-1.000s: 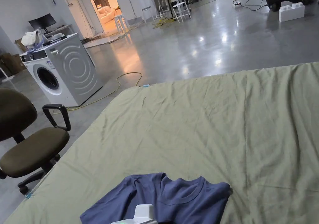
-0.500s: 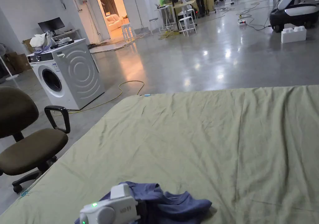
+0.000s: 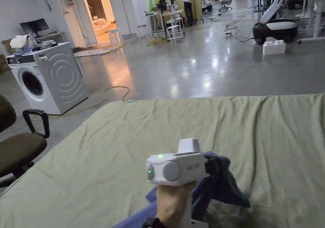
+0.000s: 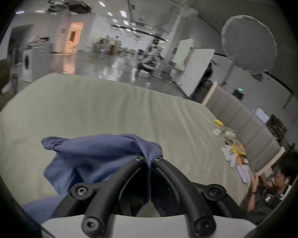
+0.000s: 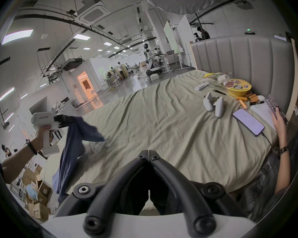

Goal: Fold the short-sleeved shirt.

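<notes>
While your left claw [image 4: 149, 159] holds the blue shirt [image 4: 96, 157] up in the air, the shirt hangs down in a bunch over the near edge of the bed [image 3: 133, 149]. The two jaws of that claw are closed tight on a fold of the cloth. In the right gripper view you can see the shirt [image 5: 72, 143] drop from the left claw [image 5: 65, 119] in a long strip. Its long way runs up and down, the pinched bit at the top and the loose end down low, past the side of the bed. I cannot tell which part of the shirt is pinched, or which way the neck points.

Your right claw [image 5: 148, 153] is closed too, with its tips touching and nothing in it. It sits well apart from the shirt, above the green sheet.

I think the step now is to get the shirt flat on the bed so you can fold it. To do that well, open your right claw and take hold of a second spot along the same edge of the shirt. Pull the two spots gently apart so the cloth opens out. Then lay it down on the bare middle of the sheet, away from the phone [image 5: 248, 124] and the bowl [image 5: 238, 87] by the headboard [image 5: 244, 59].
</notes>
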Available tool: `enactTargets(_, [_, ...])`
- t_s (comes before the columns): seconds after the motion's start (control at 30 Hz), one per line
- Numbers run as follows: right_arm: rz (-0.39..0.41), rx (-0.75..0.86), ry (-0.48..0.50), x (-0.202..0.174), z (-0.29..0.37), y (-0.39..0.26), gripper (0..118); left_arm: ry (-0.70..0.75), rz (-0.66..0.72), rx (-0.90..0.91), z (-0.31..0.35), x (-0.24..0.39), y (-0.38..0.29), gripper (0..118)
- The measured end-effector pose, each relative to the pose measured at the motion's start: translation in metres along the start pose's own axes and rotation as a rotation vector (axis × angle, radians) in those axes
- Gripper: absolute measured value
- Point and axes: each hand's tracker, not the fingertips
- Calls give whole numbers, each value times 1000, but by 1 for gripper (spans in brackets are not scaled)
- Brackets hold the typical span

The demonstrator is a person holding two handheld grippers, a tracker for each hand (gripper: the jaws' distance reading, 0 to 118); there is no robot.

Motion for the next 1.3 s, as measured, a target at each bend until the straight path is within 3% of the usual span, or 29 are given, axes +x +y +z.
enactTargets(0.27, [-40, 25, -92, 27, 25, -3, 0, -402, -99, -243, -80, 196, -127, 3])
enactTargets(0.43, [-53, 12, -117, 35, 30, -15, 0, -457, -130, -382, -77, 259, -212, 3])
enactTargets(0.5, [-55, 6, -112, 36, 29, -19, 0, -362, -185, -392, -73, 271, -234, 4])
enactTargets(0.57, [-57, 1, -102, 35, 26, -20, 0, -339, -203, -387, -72, 272, -243, 14])
enactTargets(0.63, [-49, -1, -95, 32, 23, -20, 0, -361, -203, -381, -66, 260, -237, 50])
enactTargets(0.7, [-30, 18, -65, 26, 19, -16, 0, -370, -215, -368, -48, 241, -218, 70])
enactTargets(0.8, [49, 100, -9, 15, 13, -14, 0, -320, -294, -162, 15, 196, -174, 70])
enactTargets(1.0, [218, 206, 46, -25, 8, 3, 0, 18, -471, 234, 155, 115, -96, 71])
enactTargets(1.23, [325, 353, 95, -63, 17, 28, 0, 201, -413, 562, 285, 77, -106, 70])
enactTargets(1.3, [321, 349, 96, -67, 17, 32, 0, 264, -395, 579, 305, 74, -116, 61])
